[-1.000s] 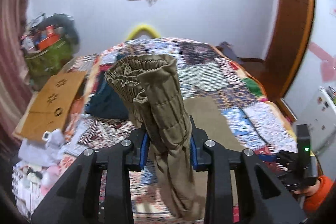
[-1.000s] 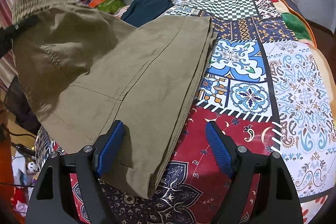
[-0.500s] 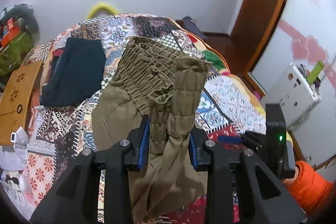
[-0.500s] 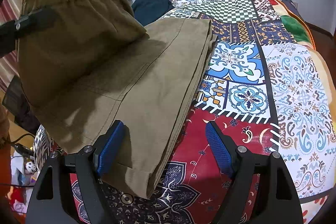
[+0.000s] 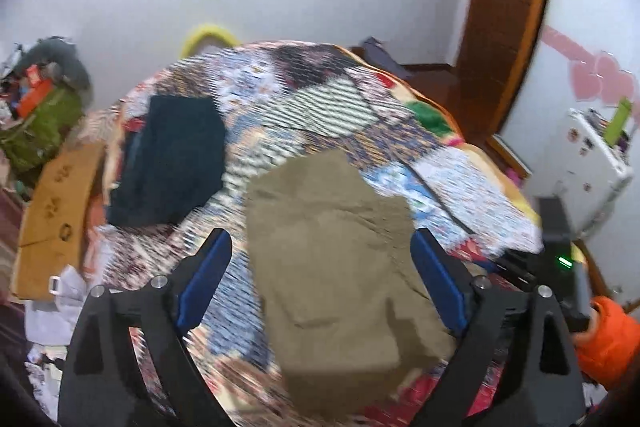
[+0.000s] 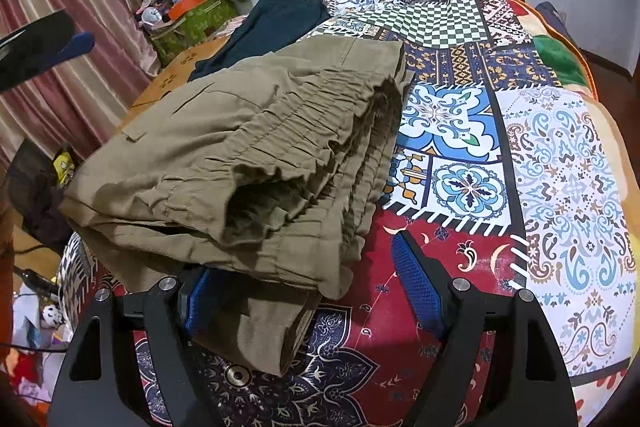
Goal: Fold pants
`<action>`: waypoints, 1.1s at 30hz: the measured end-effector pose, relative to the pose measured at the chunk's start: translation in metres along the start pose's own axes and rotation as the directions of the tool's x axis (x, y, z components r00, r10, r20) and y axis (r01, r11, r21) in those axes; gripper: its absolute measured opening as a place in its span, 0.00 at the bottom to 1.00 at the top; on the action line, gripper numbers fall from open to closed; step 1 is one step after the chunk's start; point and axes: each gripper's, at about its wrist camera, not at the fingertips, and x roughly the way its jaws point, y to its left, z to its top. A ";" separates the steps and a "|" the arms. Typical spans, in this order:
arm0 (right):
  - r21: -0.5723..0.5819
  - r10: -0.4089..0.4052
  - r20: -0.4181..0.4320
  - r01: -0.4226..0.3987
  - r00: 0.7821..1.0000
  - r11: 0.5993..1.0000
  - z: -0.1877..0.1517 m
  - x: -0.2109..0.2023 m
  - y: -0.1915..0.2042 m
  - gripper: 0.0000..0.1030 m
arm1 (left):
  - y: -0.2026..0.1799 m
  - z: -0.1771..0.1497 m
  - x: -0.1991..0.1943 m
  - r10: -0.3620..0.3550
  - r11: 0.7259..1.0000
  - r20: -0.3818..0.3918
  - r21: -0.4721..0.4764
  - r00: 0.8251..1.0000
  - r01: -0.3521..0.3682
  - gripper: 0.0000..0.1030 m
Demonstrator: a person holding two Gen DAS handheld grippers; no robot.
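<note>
The khaki pants (image 6: 240,163) lie folded over on the patchwork bedspread (image 6: 560,167), the elastic waistband on top and facing right. In the blurred left wrist view the pants (image 5: 340,267) lie flat below my left gripper (image 5: 320,279), which is open, empty and above them. My right gripper (image 6: 308,287) is open low over the bed; the pants' near edge drapes over its left finger (image 6: 196,303). The left gripper's blue pad (image 6: 80,41) shows at the far left of the right wrist view.
A folded dark garment (image 5: 168,159) lies on the bed beyond the pants. A cardboard sheet (image 5: 52,215) and clutter sit at the bed's left side. A white cabinet (image 5: 592,171) and a wooden door frame (image 5: 504,7) stand to the right.
My left gripper carried the waistband over the pant legs, opened and let it go. The pants now lie folded over. The right gripper stayed open and still.
</note>
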 end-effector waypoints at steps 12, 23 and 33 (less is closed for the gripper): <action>0.054 -0.021 0.017 0.020 1.000 0.998 -0.008 -0.021 -0.012 0.75 | 0.071 0.059 0.131 0.068 0.996 -0.207 -0.034 0.976 -0.077 0.91; 0.133 -0.082 0.030 0.077 0.996 0.988 -0.013 -0.030 -0.031 0.75 | 0.041 0.040 0.259 0.189 0.970 -0.440 0.222 0.878 -0.097 0.93; 0.162 -0.149 0.070 0.136 0.986 0.977 -0.017 -0.054 -0.048 0.75 | 0.059 0.002 0.218 0.221 0.963 -0.409 0.236 0.886 -0.131 1.00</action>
